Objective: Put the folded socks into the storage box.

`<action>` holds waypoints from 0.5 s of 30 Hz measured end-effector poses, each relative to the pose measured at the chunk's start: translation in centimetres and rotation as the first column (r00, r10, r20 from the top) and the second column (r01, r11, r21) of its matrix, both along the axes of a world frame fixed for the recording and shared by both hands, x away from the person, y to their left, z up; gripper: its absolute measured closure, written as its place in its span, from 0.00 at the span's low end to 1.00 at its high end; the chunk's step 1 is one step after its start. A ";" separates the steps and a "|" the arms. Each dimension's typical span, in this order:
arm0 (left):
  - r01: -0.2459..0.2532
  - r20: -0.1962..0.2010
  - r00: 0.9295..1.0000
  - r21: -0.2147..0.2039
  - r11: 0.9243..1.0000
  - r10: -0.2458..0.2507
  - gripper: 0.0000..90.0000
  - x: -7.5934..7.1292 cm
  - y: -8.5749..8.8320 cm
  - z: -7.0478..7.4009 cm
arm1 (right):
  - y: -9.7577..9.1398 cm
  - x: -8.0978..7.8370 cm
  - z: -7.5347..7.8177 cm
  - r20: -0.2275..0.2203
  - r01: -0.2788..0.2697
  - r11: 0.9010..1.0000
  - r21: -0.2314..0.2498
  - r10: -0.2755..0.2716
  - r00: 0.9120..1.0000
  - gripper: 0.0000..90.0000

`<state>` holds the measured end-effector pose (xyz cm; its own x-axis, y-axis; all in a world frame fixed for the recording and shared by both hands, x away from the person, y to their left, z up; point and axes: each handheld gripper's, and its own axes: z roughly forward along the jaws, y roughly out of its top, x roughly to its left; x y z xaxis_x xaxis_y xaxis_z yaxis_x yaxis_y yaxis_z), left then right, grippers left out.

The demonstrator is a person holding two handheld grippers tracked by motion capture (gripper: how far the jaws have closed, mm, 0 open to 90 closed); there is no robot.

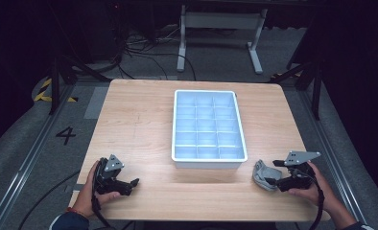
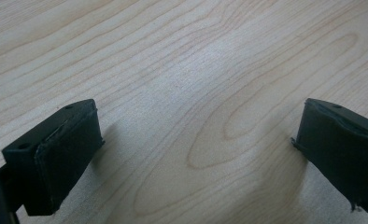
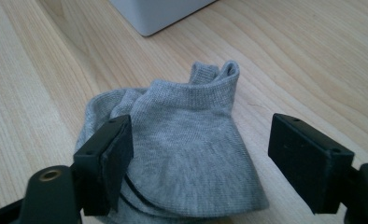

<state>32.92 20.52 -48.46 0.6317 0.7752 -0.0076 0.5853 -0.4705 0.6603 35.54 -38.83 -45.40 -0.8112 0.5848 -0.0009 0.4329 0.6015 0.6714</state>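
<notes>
So the thing in play here is a small grey knitted ankle sock (image 3: 187,154), lying crumpled on the pale wooden table (image 1: 139,124) near the front edge, at about 4 o'clock from the white plastic tray with the grid of compartments (image 1: 209,164) and close off its near right corner. The right gripper (image 1: 273,179) is right at it with its jaws spread wide, one pad already over the sock's edge and the other out over bare wood, so nothing is pinched yet. The left gripper (image 1: 133,183) sits way over at 8 o'clock from the tray, jaws also wide apart with just wood grain between them. My guess is the sock will be super light and floppy, no stiffness at all, so it'll sag and dangle whatever you do. It's knit fabric, so not slippery, and nothing to break. I'd grab it through the thick bunched middle, or at the ribbed cuff (image 3: 215,74) that stands up at the far end, rather than a single loose layer that could slide out.
</notes>
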 end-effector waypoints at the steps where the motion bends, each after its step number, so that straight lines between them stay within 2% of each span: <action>1: 0.000 0.000 1.000 0.000 1.000 0.000 0.01 0.0 0.0 0.0 | 0.0 0.0 0.0 0.000 0.000 1.000 0.000 0.000 1.000 0.25; 6: 0.000 0.000 1.000 0.000 1.000 0.000 0.01 0.0 0.0 0.0 | 0.4 0.0 -0.6 -0.020 -0.018 1.000 -0.013 0.017 1.000 0.24; 9: 0.000 0.000 1.000 0.000 1.000 0.000 0.01 0.0 0.0 0.0 | 0.9 0.0 -1.2 -0.033 -0.015 0.999 -0.031 0.014 0.999 0.17; 15: 0.000 0.000 1.000 0.000 1.000 0.000 0.01 0.0 0.0 0.0 | 1.2 -0.1 -1.4 -0.030 -0.012 0.999 -0.030 0.012 0.999 0.18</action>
